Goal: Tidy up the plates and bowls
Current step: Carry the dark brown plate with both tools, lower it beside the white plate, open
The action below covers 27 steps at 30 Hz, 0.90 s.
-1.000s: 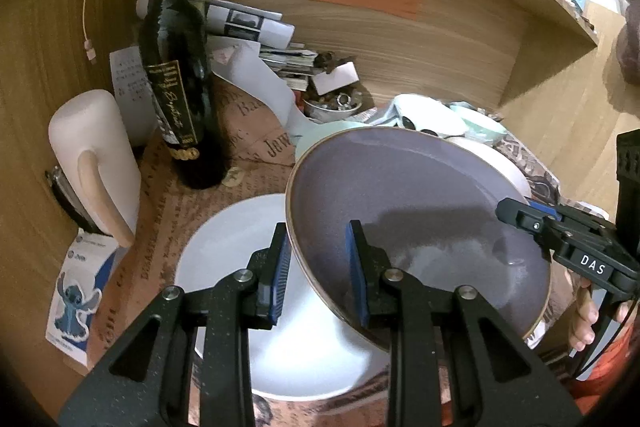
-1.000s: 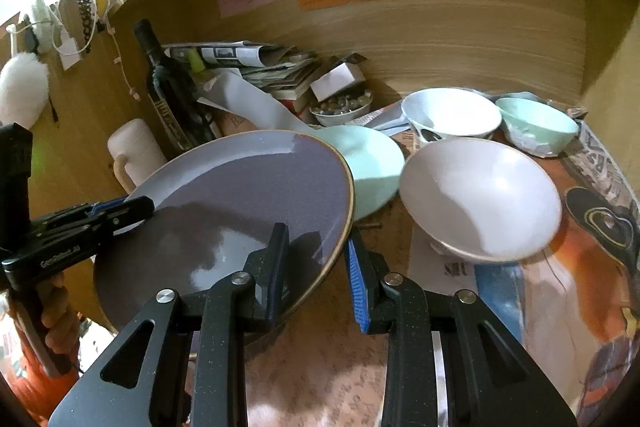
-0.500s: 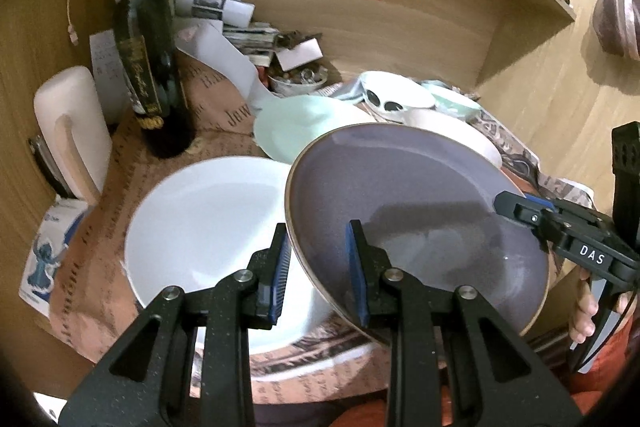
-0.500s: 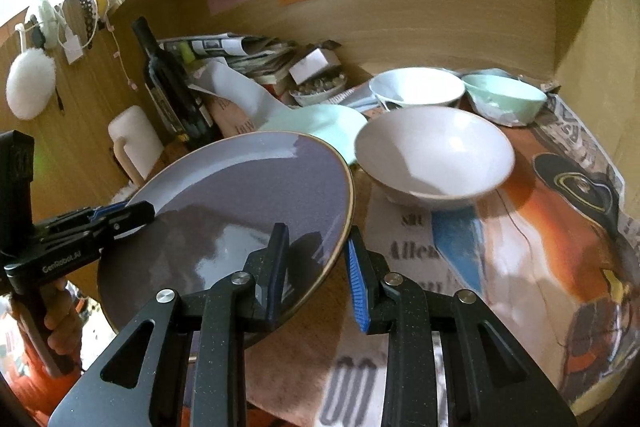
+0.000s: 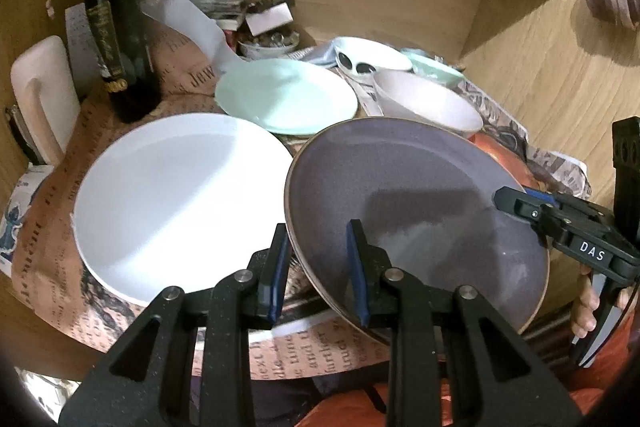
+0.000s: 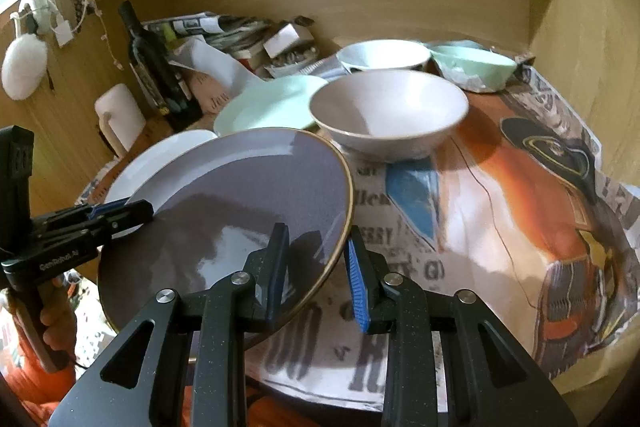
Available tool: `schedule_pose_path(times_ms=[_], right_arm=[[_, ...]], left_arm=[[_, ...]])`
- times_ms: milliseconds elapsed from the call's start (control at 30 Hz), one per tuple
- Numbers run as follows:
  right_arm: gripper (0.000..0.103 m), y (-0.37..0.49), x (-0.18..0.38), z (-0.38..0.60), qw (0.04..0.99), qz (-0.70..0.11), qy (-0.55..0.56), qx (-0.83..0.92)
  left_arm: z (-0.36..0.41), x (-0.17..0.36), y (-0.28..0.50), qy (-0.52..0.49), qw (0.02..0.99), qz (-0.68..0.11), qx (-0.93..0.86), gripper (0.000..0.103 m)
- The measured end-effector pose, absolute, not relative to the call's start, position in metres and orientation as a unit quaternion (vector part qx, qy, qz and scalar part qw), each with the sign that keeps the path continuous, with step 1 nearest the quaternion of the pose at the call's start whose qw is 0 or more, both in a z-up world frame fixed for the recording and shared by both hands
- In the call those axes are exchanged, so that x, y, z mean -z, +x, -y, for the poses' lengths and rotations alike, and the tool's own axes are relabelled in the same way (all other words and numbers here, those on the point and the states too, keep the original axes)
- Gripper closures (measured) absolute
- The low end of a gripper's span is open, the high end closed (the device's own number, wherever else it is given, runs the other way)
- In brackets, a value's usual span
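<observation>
Gripping opposite rims, our left gripper (image 5: 318, 269) and right gripper (image 6: 316, 269) steadied the plate (image 5: 416, 207) (tilted; judged too wide for one).

Landmark: the grey plate (image 5: 416, 203). Just left of it the white plate (image 5: 176, 199) fills the mat. Behind it the green plate (image 5: 288, 95) and a pale bowl (image 6: 388, 111) block the way, the bottle (image 5: 116, 19) standing further back left. Right of it, bare newspaper (image 6: 500, 227) leaves open room.
</observation>
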State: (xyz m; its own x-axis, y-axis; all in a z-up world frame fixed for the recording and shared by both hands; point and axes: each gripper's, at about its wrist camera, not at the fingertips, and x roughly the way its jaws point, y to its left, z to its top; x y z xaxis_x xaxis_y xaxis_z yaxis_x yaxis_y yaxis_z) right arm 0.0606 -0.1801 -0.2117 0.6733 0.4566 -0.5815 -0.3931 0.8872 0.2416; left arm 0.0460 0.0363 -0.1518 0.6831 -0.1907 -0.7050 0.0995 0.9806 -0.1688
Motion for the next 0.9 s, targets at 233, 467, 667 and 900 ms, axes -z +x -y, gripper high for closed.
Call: schedule_pose_path(times_ms=[233,467,667,900], right_arm=[[0.077,0.063,0.224,0.193,0.910,-0.345,0.057,-0.224],[0.077,0.071,0.234,0.201,0.906,-0.358,0.064,-0.217],[0.077,0.077,0.241,0.203,0.903,-0.366,0.066,-0.215],[0.077,0.082,0.245,0.203,0.901,-0.370,0.067,-0.218]], left_arm=[[-0.021,0.164,0.050,-0.052,0.908,-0.407,0.086,0.075],[-0.010,0.175,0.060,-0.043,0.902,-0.421,0.088,0.075],[-0.007,0.182,0.069,-0.032,0.899,-0.429,0.086,0.075],[-0.007,0.186,0.076,-0.029,0.898,-0.431,0.085,0.075]])
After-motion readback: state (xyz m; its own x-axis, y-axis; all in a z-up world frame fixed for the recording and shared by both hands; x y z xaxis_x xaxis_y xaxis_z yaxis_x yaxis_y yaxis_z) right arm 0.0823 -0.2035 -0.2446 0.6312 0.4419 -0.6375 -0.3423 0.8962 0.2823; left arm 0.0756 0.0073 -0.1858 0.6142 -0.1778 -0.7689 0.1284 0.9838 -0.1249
